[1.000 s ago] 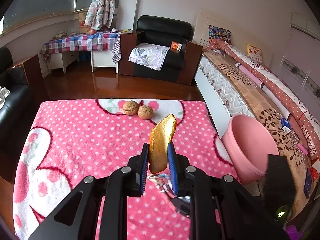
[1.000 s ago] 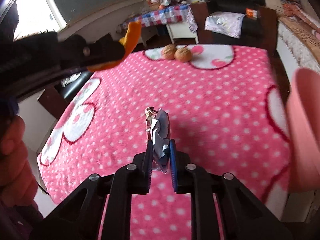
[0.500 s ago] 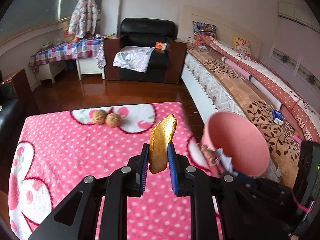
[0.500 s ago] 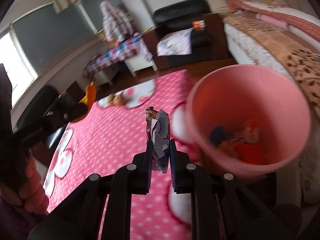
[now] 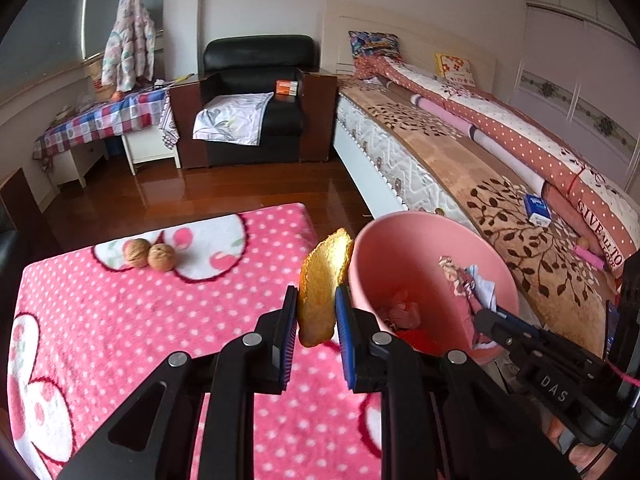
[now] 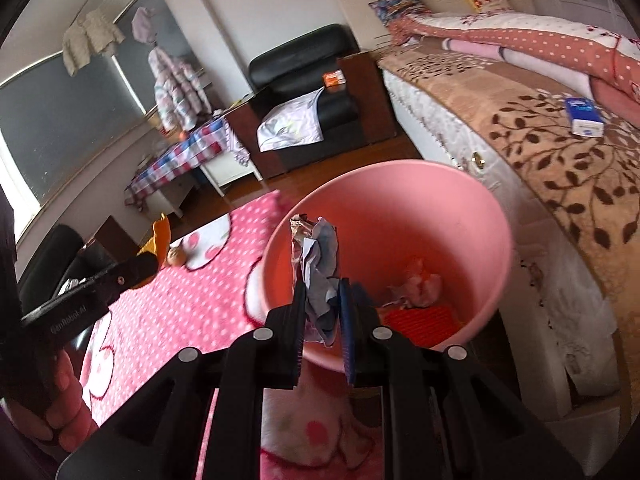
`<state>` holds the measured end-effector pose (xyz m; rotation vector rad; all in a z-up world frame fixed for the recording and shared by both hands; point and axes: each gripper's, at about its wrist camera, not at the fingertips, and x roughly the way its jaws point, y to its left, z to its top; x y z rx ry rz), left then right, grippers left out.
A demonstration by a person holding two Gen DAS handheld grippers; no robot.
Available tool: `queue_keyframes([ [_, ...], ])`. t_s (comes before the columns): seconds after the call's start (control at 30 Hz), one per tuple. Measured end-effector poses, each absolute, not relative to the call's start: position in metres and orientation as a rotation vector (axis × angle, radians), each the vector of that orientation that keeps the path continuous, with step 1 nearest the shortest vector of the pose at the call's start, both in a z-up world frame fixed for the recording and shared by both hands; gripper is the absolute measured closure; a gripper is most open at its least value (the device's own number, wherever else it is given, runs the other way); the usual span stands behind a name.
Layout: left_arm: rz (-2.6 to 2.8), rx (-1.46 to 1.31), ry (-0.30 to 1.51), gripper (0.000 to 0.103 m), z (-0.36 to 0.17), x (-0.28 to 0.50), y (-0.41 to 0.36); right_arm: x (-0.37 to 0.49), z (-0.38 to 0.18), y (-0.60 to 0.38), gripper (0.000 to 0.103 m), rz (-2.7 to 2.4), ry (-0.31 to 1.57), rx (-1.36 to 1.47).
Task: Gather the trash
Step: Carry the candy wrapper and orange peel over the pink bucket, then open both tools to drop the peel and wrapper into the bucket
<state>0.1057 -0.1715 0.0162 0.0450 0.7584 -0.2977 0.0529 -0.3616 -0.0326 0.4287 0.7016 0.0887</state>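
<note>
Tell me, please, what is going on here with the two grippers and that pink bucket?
A person is collecting trash with two handheld grippers. The right gripper holds a crumpled wrapper over the pink bucket, which already contains some trash. The left gripper grips an orange peel beside the bucket's rim. Two walnuts lie on the pink blanket.

Left hand-held gripper [image 5: 316, 314] pinches orange peel [image 5: 322, 286] — beside pink bin [image 5: 496, 264].

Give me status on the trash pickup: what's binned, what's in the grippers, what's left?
Done: some red and pink scraps already lie in the pink bin. In hand: right gripper holds a crumpled wrapper over the bin's mouth; left gripper holds an orange peel beside the bin. Left: release both. Two walnuts remain on the pink blanket.
</note>
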Motion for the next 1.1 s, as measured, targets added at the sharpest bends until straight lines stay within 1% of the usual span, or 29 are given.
queue_keyframes([
  [0.5, -0.374, 0.094, 0.841, 0.085, -0.018, 0.13, -0.236, 0.066, -0.049, -0.395, 0.087, -0.004, 0.723, 0.453],
  [0.9, -0.409, 0.085, 0.875, 0.083, -0.033, 0.141, -0.255, 0.074, -0.057, -0.403, 0.087, -0.039, 0.734, 0.457],
  [1.0, -0.412, 0.073, 0.872, 0.079, -0.034, 0.142, -0.255, 0.075, -0.058, -0.404, 0.087, -0.042, 0.735, 0.457],
  [1.07, -0.415, 0.066, 0.868, 0.067, -0.034, 0.142, -0.254, 0.076, -0.059, -0.405, 0.086, -0.04, 0.736, 0.463],
  [1.1, -0.415, 0.064, 0.866, 0.064, -0.033, 0.143, -0.253, 0.077, -0.059, -0.405, 0.086, -0.034, 0.741, 0.47],
])
